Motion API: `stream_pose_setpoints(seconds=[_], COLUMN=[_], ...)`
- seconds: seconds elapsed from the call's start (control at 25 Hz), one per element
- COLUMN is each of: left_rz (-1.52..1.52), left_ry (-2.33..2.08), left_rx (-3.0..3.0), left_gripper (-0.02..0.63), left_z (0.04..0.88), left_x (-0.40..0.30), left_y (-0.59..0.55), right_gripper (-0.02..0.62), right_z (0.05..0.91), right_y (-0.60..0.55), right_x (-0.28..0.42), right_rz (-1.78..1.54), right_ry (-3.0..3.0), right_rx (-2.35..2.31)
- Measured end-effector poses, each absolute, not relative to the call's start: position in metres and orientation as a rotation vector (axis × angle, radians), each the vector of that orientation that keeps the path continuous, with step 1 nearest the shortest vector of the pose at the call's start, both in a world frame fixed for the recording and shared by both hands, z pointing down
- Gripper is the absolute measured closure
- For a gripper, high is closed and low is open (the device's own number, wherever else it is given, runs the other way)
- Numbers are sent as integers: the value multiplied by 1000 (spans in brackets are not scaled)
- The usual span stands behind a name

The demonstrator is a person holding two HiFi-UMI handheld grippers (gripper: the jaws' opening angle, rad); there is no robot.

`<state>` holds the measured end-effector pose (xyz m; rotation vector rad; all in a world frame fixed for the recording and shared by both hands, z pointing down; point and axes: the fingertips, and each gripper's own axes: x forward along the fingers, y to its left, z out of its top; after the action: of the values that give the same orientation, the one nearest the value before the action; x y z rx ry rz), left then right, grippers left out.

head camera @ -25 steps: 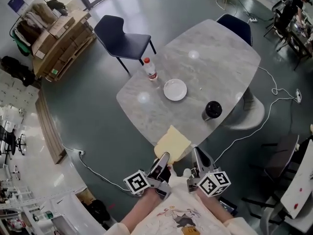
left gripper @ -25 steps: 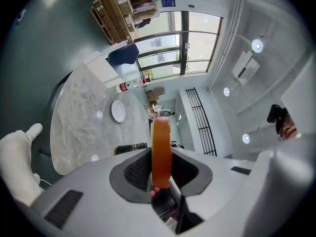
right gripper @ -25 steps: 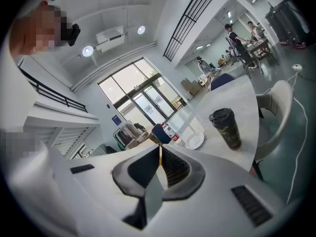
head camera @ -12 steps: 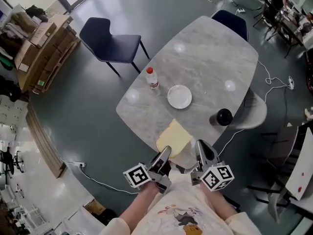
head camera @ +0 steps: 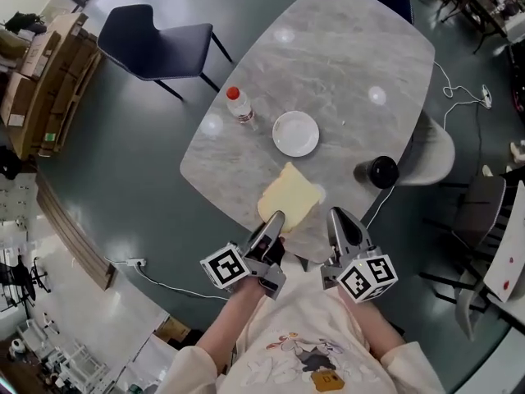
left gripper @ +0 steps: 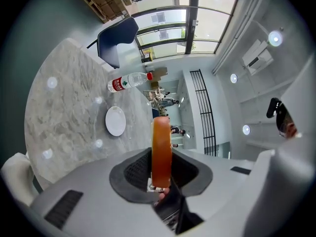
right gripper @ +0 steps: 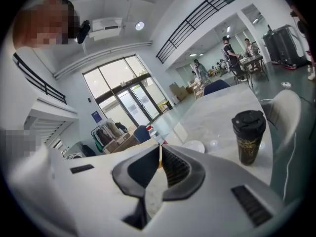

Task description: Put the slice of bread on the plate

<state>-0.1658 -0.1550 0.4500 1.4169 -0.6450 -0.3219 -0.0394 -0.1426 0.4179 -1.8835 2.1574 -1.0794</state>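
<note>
Left tongs (head camera: pixel 276 220) clamped on the near edge of the bread (head camera: pixel 289 197). Right tongs (head camera: pixel 340 217) pressed together, nothing in them, just right of the left pair.

Change over the last second: both tongs have pushed forward. The bread was hanging at the counter (head camera: pixel 344 48) edge and now sits out over the counter, closer to the plate (head camera: pixel 295 133). Grip unchanged.

The plate is straight ahead of the left tongs, just past the far edge of the bread and not yet under it. Cup (head camera: pixel 376 171) is ahead-right of the right tongs, bottle (head camera: pixel 239 105) ahead-left of the left.

Likely mid-carry: a bit more reach, then lower and release.
</note>
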Motion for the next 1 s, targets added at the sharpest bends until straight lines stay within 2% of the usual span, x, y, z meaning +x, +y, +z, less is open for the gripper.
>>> stream_pose_setpoints(seconds=[1.0], left_rz=[-264], left_ry=[-755], left_rx=[1371], left_gripper=[506], left_z=[535], left_x=[-106], left_y=[-257], right_gripper=[577], right_z=[504], right_y=[-247], right_x=[-6], right_rz=[-1214], right_ry=[2192], right_rx=[-1841])
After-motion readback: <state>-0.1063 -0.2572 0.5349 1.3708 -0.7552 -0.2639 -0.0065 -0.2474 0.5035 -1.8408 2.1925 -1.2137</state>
